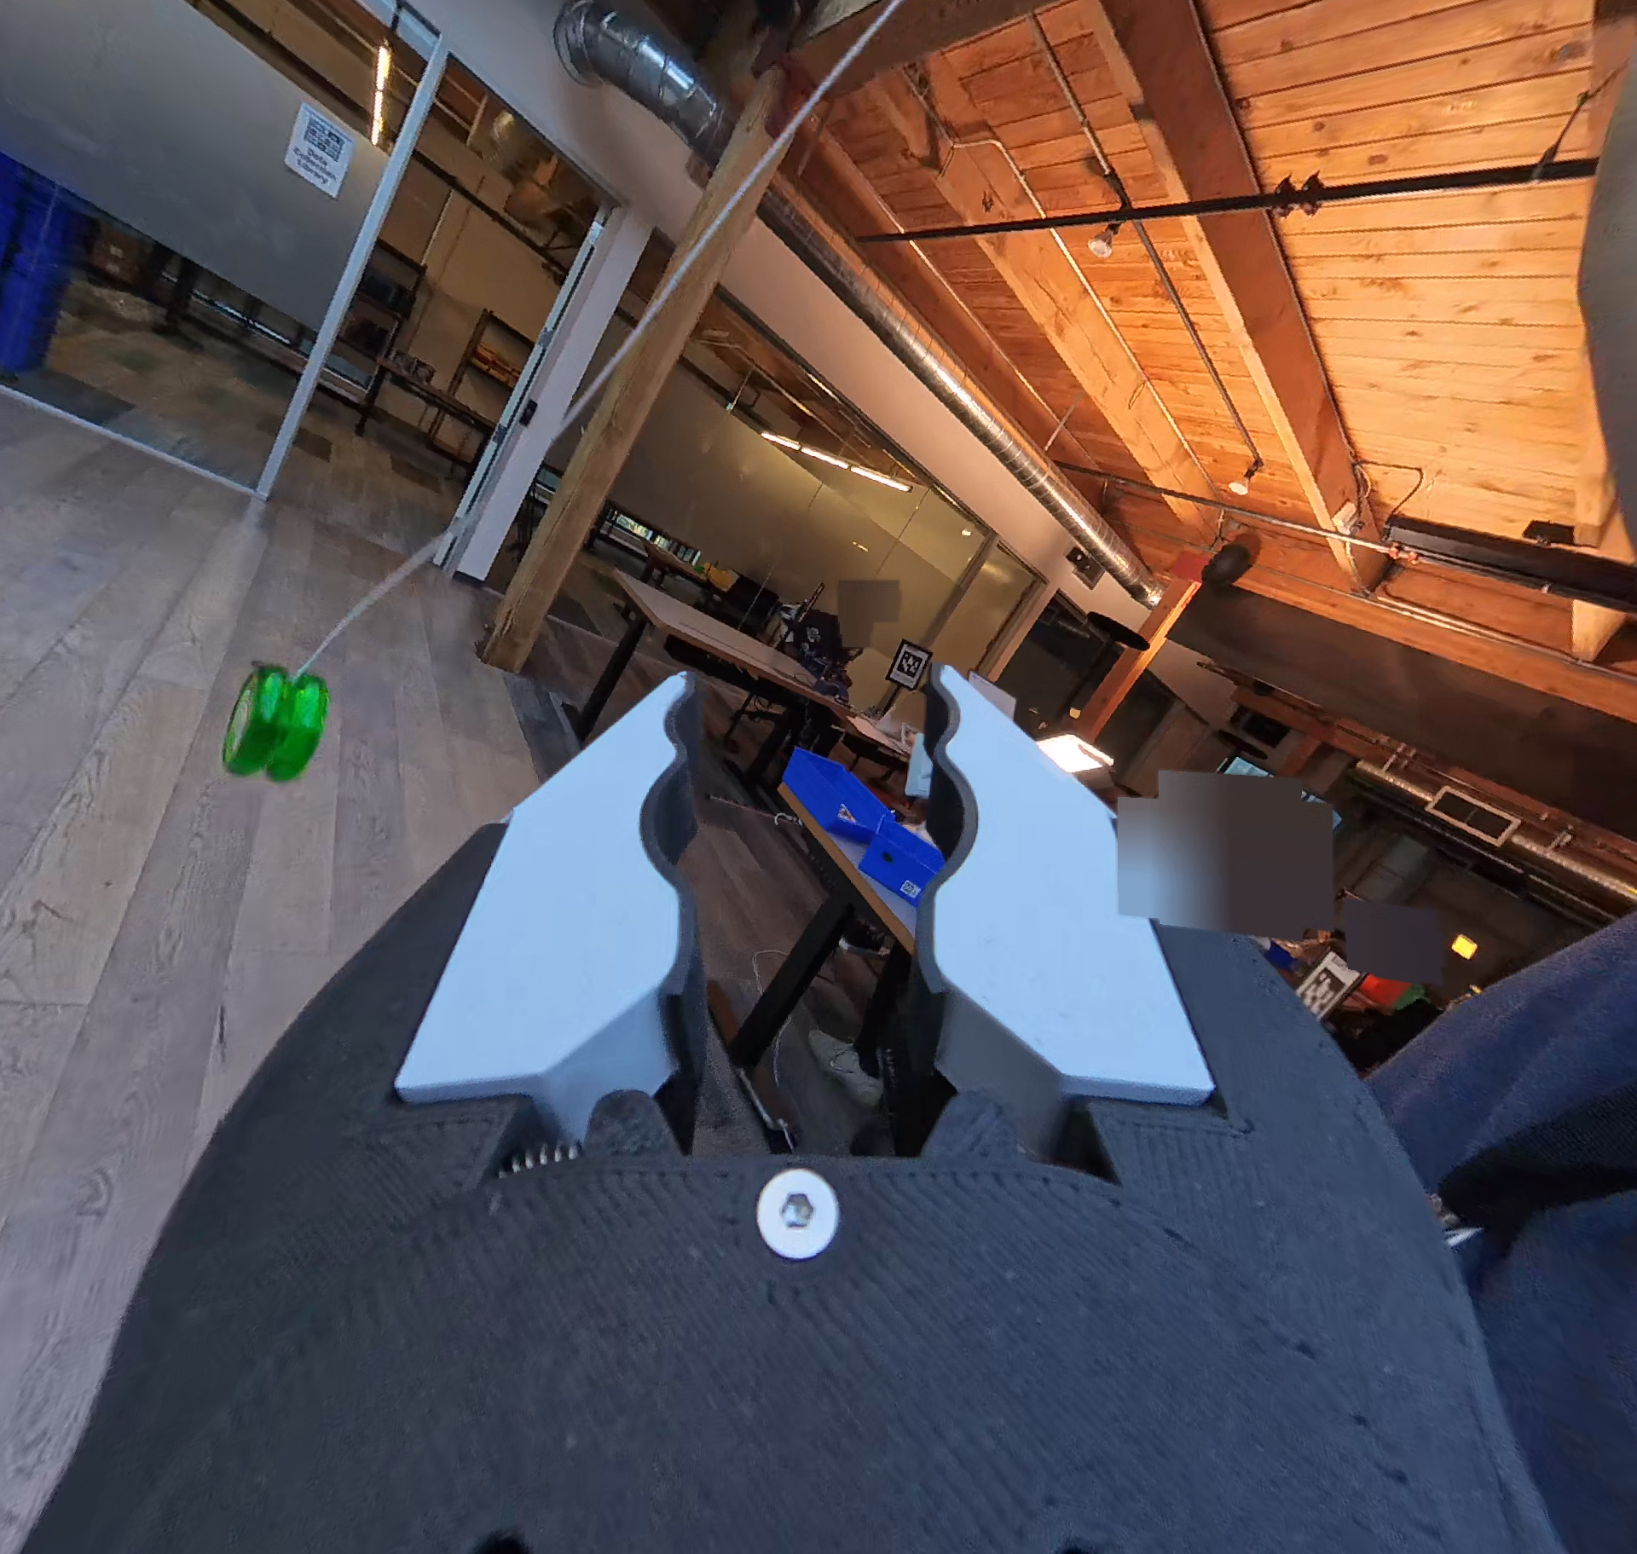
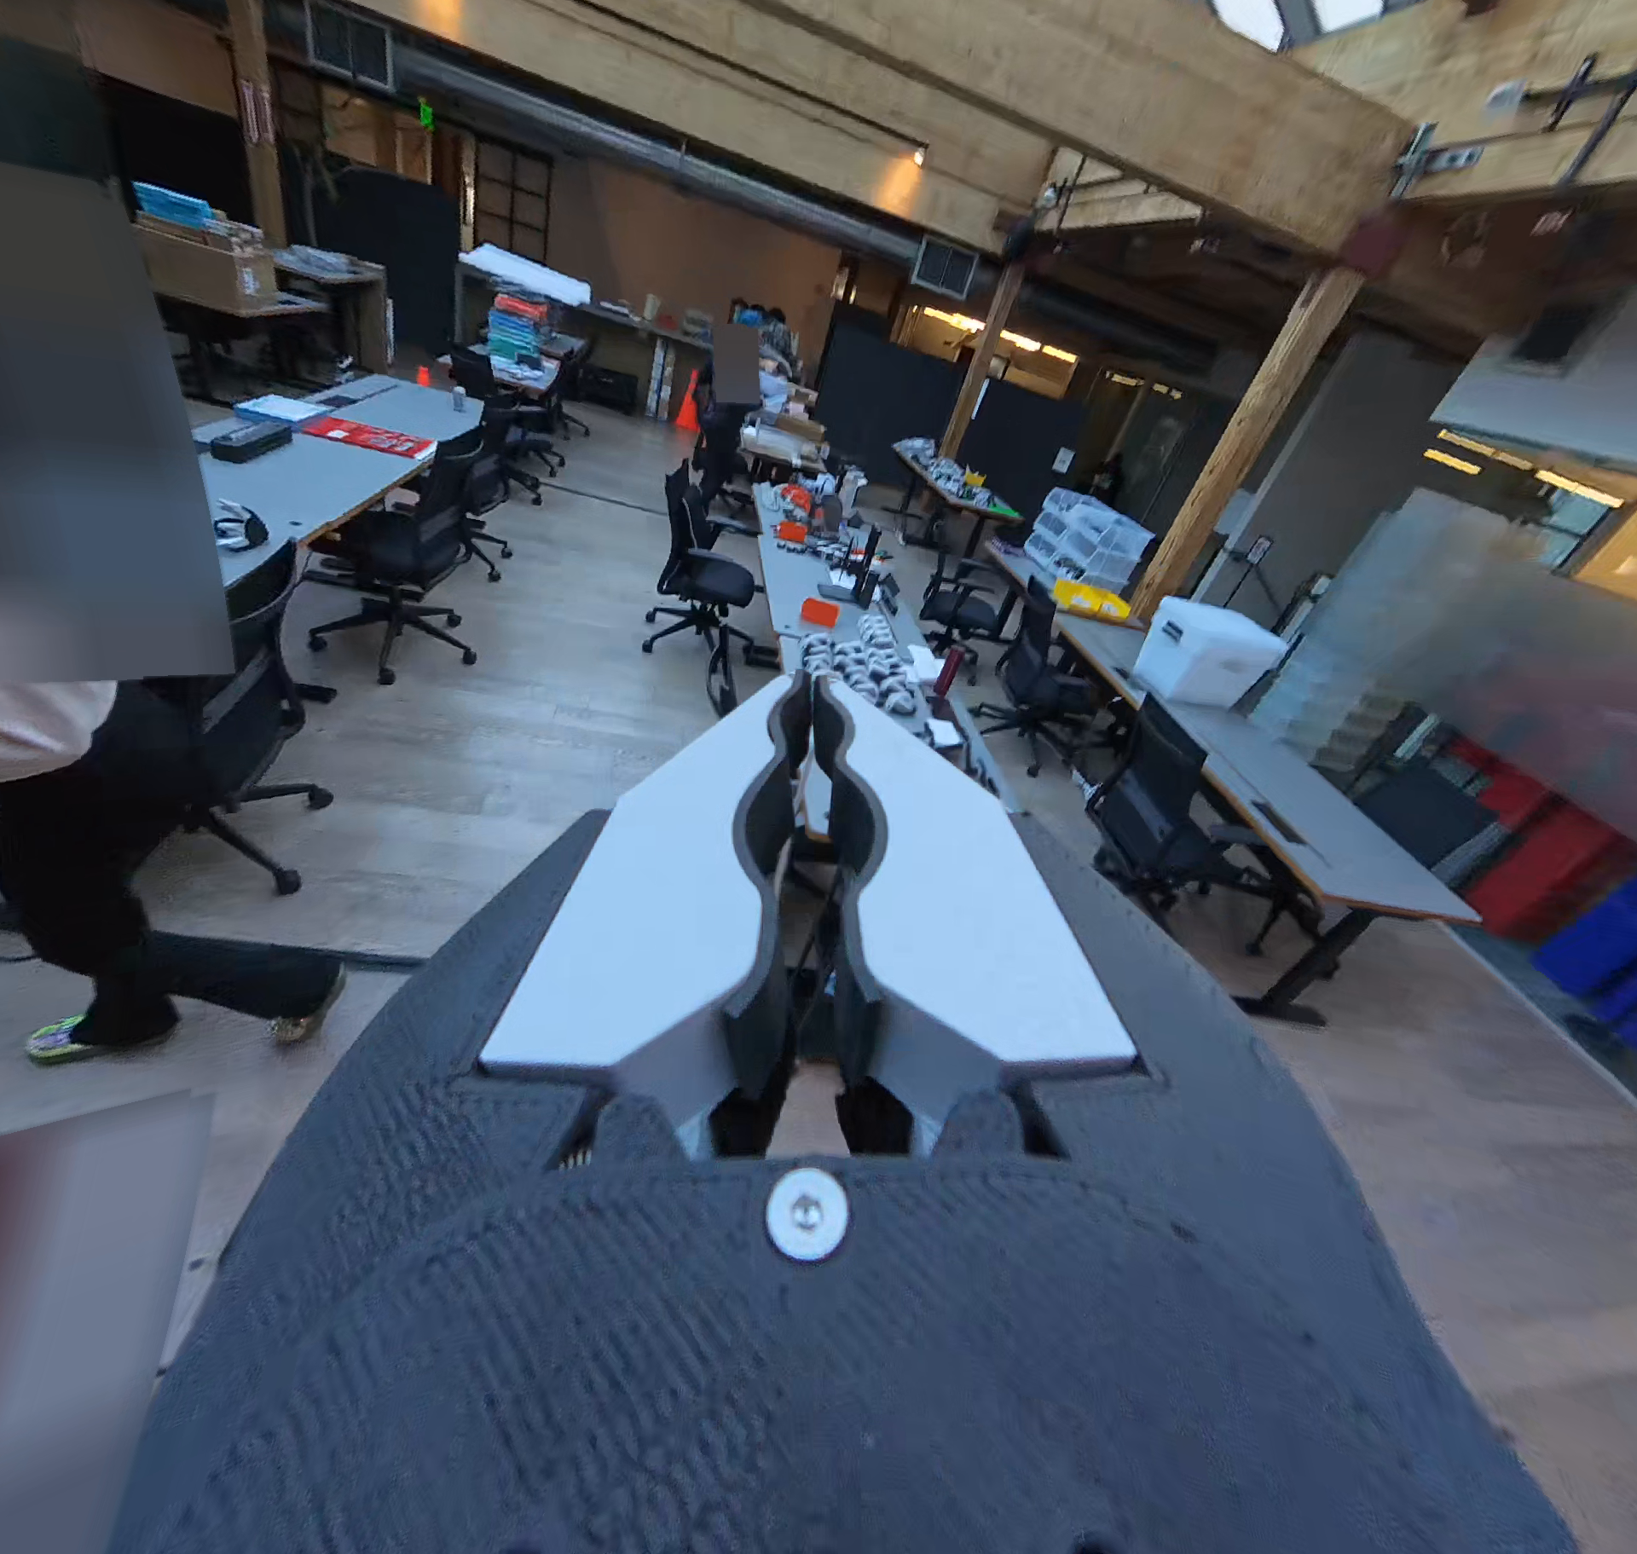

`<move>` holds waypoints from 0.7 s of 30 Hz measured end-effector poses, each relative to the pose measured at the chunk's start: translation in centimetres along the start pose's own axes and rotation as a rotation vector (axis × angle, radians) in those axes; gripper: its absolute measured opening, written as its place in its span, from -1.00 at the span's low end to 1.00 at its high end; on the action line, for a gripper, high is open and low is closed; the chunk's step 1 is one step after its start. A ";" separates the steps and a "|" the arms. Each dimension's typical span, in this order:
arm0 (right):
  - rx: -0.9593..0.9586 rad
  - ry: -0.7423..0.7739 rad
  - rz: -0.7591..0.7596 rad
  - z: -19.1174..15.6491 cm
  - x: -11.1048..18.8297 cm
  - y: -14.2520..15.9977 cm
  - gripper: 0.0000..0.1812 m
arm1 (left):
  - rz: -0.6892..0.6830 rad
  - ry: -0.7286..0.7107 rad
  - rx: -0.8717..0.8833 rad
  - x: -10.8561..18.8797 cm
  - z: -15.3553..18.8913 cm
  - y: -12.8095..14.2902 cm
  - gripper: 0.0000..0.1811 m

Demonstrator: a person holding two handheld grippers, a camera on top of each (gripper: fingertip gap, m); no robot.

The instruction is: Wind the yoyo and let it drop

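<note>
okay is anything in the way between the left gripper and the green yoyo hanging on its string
Nothing visible. The left gripper is open and empty, and the green yoyo hangs on its string in open air to its left, above the wooden floor.

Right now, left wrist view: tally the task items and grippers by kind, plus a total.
Green yoyo: 1, hanging in the air over the floor
White string: 1, running from the yoyo up and out of the top of the frame
Left gripper: 1, open, holding nothing
Total: 3
</note>
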State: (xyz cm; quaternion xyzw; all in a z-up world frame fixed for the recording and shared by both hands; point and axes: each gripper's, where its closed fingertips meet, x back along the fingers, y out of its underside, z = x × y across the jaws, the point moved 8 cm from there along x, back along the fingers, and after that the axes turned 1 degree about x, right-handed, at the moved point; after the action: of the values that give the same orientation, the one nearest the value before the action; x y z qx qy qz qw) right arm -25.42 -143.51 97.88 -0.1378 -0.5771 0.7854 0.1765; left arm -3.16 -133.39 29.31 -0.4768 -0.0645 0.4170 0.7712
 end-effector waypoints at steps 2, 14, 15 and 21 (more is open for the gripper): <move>-0.050 -0.026 -0.067 0.5 -2.6 3.0 -1.00 | -0.013 0.029 0.018 0.0 0.0 -0.2 -0.45; -0.610 -0.459 -0.637 -6.0 -21.6 55.5 -1.00 | 0.011 -0.084 0.041 4.9 -1.0 0.7 -0.46; -0.665 -0.482 -0.671 -7.8 -21.9 60.2 -1.00 | 0.015 -0.098 0.042 5.4 -1.0 0.8 -0.46; -0.890 -0.523 -0.828 -16.2 -20.3 78.7 -1.00 | 0.005 -0.187 0.039 7.5 -1.0 1.3 -0.46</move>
State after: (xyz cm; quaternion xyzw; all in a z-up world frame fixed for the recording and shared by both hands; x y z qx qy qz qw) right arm -9.68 -159.84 18.15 0.2309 -0.8758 0.3467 0.2439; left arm 1.44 -128.57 25.51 -0.4209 -0.1271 0.4627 0.7698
